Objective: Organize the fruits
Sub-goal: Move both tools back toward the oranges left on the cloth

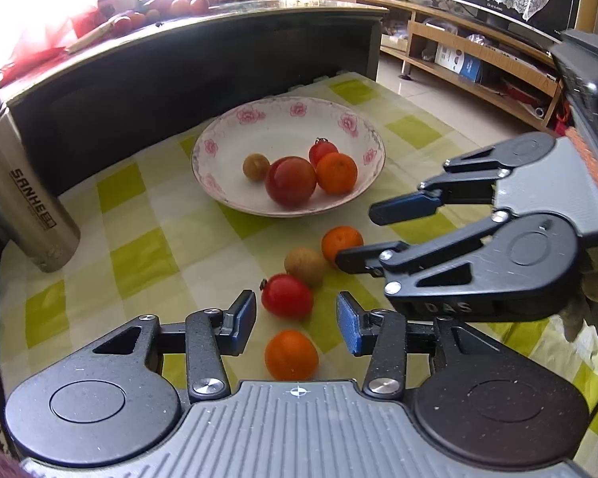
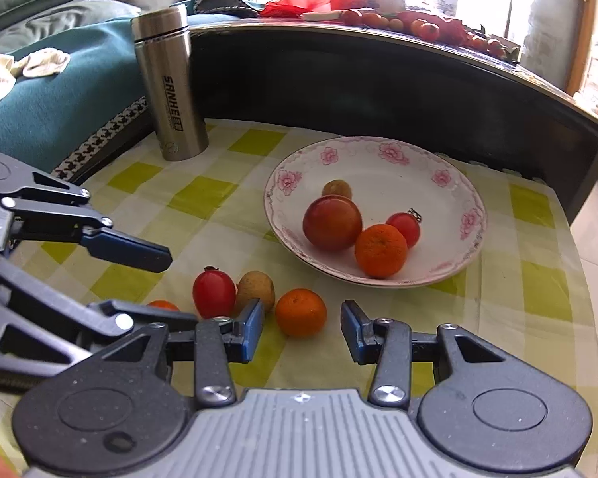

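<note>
While both tools hover low over the green-checked tablecloth [image 1: 139, 215], the left gripper [image 1: 296, 318] spreads its jaws, empty, around a small orange mandarin [image 1: 291, 354], seemingly lined up to take it. Beside it the right gripper [image 2: 302, 328] gapes equally wide near another orange mandarin [image 2: 300, 312]. Farther off, the white flower-rimmed ceramic bowl [image 1: 219, 147] already holds four fruits, evidently the collecting place.

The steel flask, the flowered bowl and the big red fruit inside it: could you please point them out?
Steel flask [image 2: 171, 91], right wrist view, mid body.
Flowered bowl [image 2: 382, 151], right wrist view, far rim.
Big red fruit [image 1: 291, 180], left wrist view, centre.
</note>
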Motion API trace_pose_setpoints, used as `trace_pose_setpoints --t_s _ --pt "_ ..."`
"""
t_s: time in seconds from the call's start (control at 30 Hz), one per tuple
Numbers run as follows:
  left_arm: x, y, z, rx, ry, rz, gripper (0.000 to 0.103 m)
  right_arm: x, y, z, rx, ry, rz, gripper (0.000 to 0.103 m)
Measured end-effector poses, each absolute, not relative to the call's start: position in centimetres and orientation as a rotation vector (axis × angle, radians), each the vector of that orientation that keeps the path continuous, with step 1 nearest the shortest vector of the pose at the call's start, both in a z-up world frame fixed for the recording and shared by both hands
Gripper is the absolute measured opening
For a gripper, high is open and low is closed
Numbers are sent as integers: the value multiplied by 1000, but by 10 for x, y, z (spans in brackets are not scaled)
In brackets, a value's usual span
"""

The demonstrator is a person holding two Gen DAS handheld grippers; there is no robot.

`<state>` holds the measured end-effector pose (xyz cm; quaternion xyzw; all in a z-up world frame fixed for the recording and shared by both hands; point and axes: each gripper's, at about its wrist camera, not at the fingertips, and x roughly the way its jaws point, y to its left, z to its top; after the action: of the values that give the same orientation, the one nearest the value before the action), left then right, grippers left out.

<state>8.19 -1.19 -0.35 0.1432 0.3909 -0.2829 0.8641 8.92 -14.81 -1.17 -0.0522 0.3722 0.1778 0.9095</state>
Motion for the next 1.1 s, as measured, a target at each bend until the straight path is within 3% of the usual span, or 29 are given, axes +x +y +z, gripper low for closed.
trace_pose_setpoints --t_s 0.43,0.53,0.7,1.1 --pt "73 -13 -25 352 889 -569 56 96 -139 -18 -123 759 395 47" --pt "73 -15 -28 362 895 -572 54 95 -143 -19 -105 769 400 47" --pt "73 -16 -31 390 891 -566 41 97 -147 -16 -113 791 420 47" --pt "75 -17 -30 388 892 -581 41 105 -142 -28 -133 807 440 47"
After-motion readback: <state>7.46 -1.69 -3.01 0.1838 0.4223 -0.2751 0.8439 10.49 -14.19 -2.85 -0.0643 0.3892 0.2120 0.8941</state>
